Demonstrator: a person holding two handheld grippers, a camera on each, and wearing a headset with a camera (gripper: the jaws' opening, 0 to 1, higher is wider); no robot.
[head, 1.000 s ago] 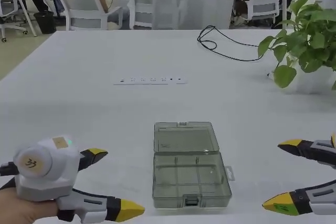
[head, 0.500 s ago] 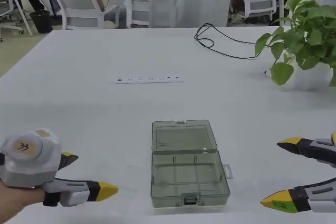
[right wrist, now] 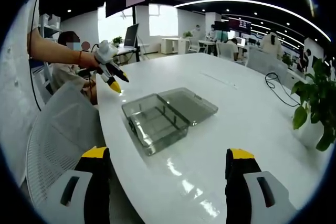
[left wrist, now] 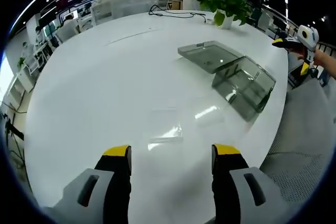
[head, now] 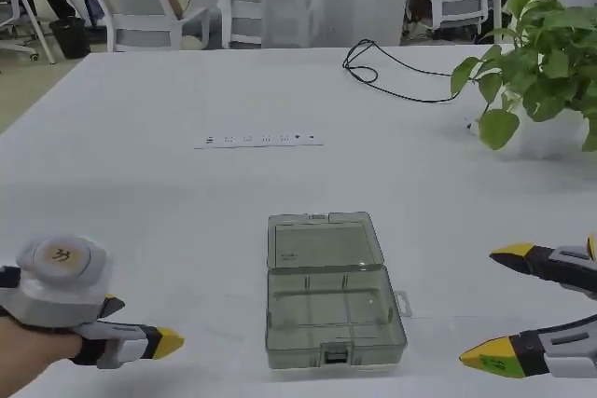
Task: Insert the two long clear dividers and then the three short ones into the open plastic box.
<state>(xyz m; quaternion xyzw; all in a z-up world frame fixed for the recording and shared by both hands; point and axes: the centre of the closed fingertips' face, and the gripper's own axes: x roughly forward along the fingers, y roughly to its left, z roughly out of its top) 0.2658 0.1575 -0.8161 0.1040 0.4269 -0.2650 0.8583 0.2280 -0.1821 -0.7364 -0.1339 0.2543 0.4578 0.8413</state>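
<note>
Box (head: pixel 334 297) smoky clear plastic, lid (head: pixel 324 241) open flat, dividers inside

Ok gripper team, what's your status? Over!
Left gripper open, right gripper open, both empty. Box open on table, between them. Nothing in the way.

Left gripper (head: pixel 140 323): jaws apart, hand (head: pixel 26 359) gripping behind it. Right gripper (head: pixel 499 303): jaws spread wide.
</note>
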